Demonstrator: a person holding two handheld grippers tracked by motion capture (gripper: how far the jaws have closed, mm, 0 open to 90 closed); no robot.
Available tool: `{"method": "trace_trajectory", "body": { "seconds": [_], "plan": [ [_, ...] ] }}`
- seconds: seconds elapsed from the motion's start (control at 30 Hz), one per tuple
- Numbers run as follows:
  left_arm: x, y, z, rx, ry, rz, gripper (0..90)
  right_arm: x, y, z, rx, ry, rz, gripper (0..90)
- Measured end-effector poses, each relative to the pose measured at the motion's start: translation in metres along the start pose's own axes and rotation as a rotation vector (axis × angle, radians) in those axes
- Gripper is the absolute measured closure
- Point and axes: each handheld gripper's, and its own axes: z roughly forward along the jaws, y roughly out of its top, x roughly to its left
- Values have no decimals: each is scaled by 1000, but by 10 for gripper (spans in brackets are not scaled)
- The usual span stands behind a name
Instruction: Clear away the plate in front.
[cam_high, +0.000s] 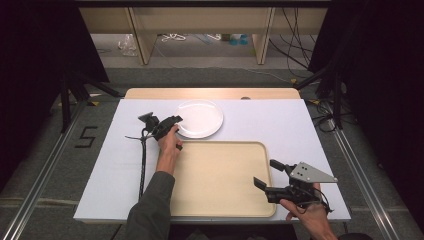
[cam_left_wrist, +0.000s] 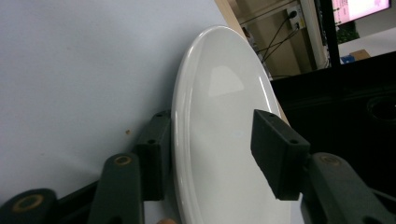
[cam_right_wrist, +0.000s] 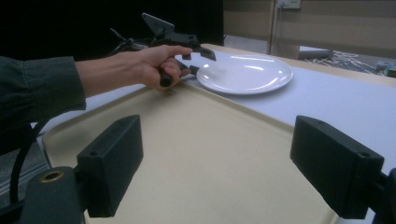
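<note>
A white plate (cam_high: 200, 118) (cam_left_wrist: 224, 140) (cam_right_wrist: 245, 72) lies on the white table sheet just beyond a beige tray (cam_high: 220, 144) (cam_right_wrist: 187, 154). My left gripper (cam_high: 177, 122) (cam_left_wrist: 210, 126) (cam_right_wrist: 198, 60) sits at the plate's near-left rim, one jaw under the rim and the other above the plate's face. A gap still shows above the plate, so the gripper is open around the rim. My right gripper (cam_high: 265, 172) (cam_right_wrist: 217, 140) hovers over the tray's right side, open wide with nothing between its jaws.
The white sheet (cam_high: 280, 125) covers a wooden table whose far edge (cam_high: 210, 93) shows behind the plate. The left gripper's cable (cam_high: 143, 160) trails down along the tray's left side. Dark curtains and a shelf unit stand beyond the table.
</note>
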Motion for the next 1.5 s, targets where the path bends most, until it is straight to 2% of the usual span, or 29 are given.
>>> {"method": "trace_trajectory", "body": {
  "seconds": [0.03, 0.07, 0.13, 0.17, 0.2, 0.27, 0.43, 0.47, 0.57, 0.63, 0.67, 0.73, 0.8, 0.83, 0.87, 0.9, 1.03, 1.1, 1.3, 1.33, 1.5],
  "plan": [
    [-1, -1, 1, -17, 7, -24, 535, 0, 0, 0, 5, 2, 3, 180],
    [-2, 0, 1, -9, 33, -41, 556, 0, 0, -1, 9, 0, 3, 181],
    [-1, -1, 1, -25, 33, -47, 583, 0, 0, -1, 4, 1, 4, 183],
    [1, -1, 1, -13, 46, -32, 620, 0, 0, -1, 0, 1, -1, 184],
    [1, -1, 0, -5, 71, -37, 657, 0, 0, -1, -1, 2, 3, 185],
    [3, -2, 1, -23, 72, -64, 725, 0, 0, -1, 2, 1, -1, 186],
    [4, -2, -1, -15, 106, -72, 802, -1, 0, -2, 7, 0, 0, 189],
    [6, -3, -2, -22, 95, -92, 824, -1, 0, -2, 4, -1, 4, 190],
    [9, -4, -3, -21, 71, -115, 833, -1, 0, -1, 1, 0, 0, 192],
    [12, -5, -4, -36, 37, -133, 841, -1, 0, -1, 1, 0, 0, 193],
    [13, -6, -4, -57, 2, -145, 851, -1, 0, -1, -7, -4, 3, 194],
    [14, -5, -5, -52, 0, -140, 857, -1, 0, -1, -7, -4, 3, 195],
    [14, -6, -5, -64, -39, -147, 867, -1, 0, -1, -8, -5, 3, 196],
    [13, -5, -6, -65, -46, -149, 867, -1, 0, -1, -8, -5, 3, 196],
    [11, -5, -7, -56, -31, -142, 867, -1, 0, -1, -12, 4, 12, 197],
    [11, -5, -7, -62, -47, -146, 867, -1, 0, -1, -12, 4, 12, 197],
    [15, -6, -8, -60, -54, -169, 868, -2, 0, -1, -11, 6, 18, 199],
    [17, -7, -8, -64, -80, -186, 866, -2, 0, -1, -11, 5, 20, 200],
    [17, -7, -11, -75, -104, -196, 860, -3, 0, -3, 1, -4, 15, 202],
    [16, -7, -13, -82, -93, -183, 859, -3, 1, -3, -1, -6, 15, 202],
    [16, -8, -22, -93, -133, -215, 855, -3, 0, -2, -10, 9, 25, 203]
  ]
}}
